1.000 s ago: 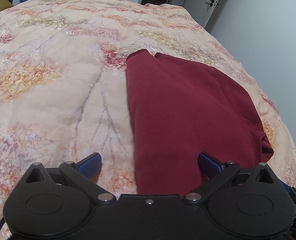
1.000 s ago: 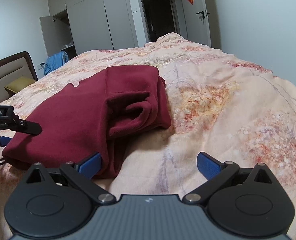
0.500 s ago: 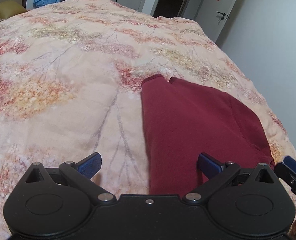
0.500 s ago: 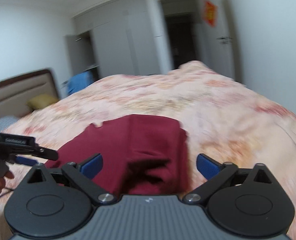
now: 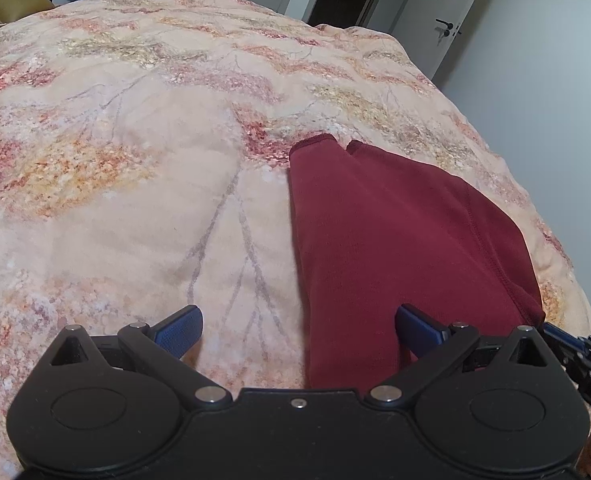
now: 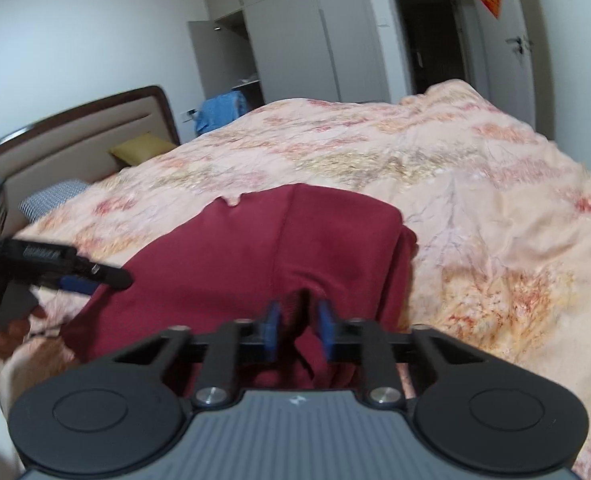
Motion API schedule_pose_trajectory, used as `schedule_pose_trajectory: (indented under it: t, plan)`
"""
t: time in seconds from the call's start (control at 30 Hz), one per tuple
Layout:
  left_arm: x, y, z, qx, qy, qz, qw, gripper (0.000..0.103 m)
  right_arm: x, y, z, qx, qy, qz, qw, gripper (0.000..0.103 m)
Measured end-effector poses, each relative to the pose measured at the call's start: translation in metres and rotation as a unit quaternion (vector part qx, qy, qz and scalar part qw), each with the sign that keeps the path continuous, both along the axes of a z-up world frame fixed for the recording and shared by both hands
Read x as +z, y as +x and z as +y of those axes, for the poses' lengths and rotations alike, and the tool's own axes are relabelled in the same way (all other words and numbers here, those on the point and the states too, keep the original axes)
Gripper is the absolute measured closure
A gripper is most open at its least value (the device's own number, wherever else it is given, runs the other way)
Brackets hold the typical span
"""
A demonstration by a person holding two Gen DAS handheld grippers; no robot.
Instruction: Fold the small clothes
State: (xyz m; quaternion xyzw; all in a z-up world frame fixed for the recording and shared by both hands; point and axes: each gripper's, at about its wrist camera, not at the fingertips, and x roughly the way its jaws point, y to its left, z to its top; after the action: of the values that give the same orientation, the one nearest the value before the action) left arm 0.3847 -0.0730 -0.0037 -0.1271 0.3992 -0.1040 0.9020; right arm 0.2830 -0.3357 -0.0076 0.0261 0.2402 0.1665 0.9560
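Note:
A dark red garment (image 5: 395, 240) lies partly folded on the floral bedspread (image 5: 135, 160). My left gripper (image 5: 298, 326) is open and empty, straddling the garment's near left edge. In the right wrist view the garment (image 6: 235, 264) spreads ahead, and my right gripper (image 6: 297, 330) has its blue pads closed on a raised fold at the garment's near edge. The left gripper (image 6: 75, 276) shows there at the garment's left corner, and the right gripper's tip (image 5: 575, 344) shows at the right edge of the left wrist view.
The bedspread (image 6: 475, 184) covers the whole bed. A headboard (image 6: 75, 140), a yellow pillow (image 6: 143, 148) and a blue cloth (image 6: 219, 112) are at the far end. A wardrobe (image 6: 295, 40) and a door (image 5: 435, 12) stand beyond; a wall runs along the right.
My right gripper has moved in over the garment's near edge and closed from wide open onto a fold. My left gripper has shifted slightly left and stays open.

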Motion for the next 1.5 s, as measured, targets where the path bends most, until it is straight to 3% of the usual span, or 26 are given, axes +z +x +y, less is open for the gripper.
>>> schedule_pose_trajectory:
  t: [0.1, 0.27, 0.33, 0.37, 0.4, 0.5, 0.67, 0.93, 1.03, 1.13, 1.43, 1.5]
  plan:
    - [0.000, -0.001, 0.000, 0.001, 0.000, 0.000, 1.0000, 0.001, -0.003, -0.014, 0.011, -0.002, -0.052, -0.009, 0.999, 0.089]
    - [0.003, -0.001, 0.000, -0.002, 0.006, -0.004, 1.0000, 0.001, -0.010, -0.028, -0.003, -0.007, -0.015, 0.009, 1.000, 0.086]
    - [0.006, -0.001, 0.000, 0.001, 0.005, -0.013, 0.9999, 0.001, -0.001, -0.033, -0.012, -0.028, 0.011, -0.008, 0.999, 0.052]
    - [0.009, 0.000, 0.001, 0.004, 0.002, -0.019, 0.9998, 0.001, 0.003, -0.034, -0.017, -0.046, 0.025, -0.020, 0.998, 0.013]
    - [0.011, 0.001, 0.001, 0.008, -0.001, -0.024, 0.9997, 0.001, 0.007, -0.034, -0.022, -0.061, 0.038, -0.035, 0.997, 0.001]
    - [0.013, 0.009, 0.000, 0.015, -0.008, -0.030, 0.9994, 0.001, 0.014, -0.021, -0.032, -0.093, 0.069, -0.045, 0.992, 0.000]
    - [0.012, 0.023, -0.008, 0.005, 0.006, -0.029, 0.9995, 0.001, 0.009, 0.018, -0.037, -0.121, 0.119, -0.017, 0.985, 0.000]
    - [-0.003, 0.039, -0.022, -0.023, 0.013, -0.020, 0.9995, 0.001, -0.016, 0.067, -0.031, -0.148, 0.137, 0.031, 0.979, 0.000]
    - [-0.011, 0.040, -0.022, -0.024, 0.000, -0.015, 0.9996, 0.001, -0.032, 0.074, -0.033, -0.153, 0.153, 0.054, 0.975, 0.000]
    - [-0.018, 0.040, -0.021, -0.023, -0.006, -0.011, 0.9997, 0.000, -0.046, 0.072, -0.034, -0.151, 0.162, 0.049, 0.974, 0.000]
    - [-0.017, 0.042, -0.023, -0.027, 0.004, -0.010, 0.9996, 0.000, -0.051, 0.069, -0.032, -0.149, 0.162, 0.036, 0.975, 0.000]
    - [-0.010, 0.043, -0.020, -0.030, 0.024, -0.004, 0.9993, 0.000, -0.051, 0.068, -0.031, -0.149, 0.159, 0.035, 0.975, 0.000]
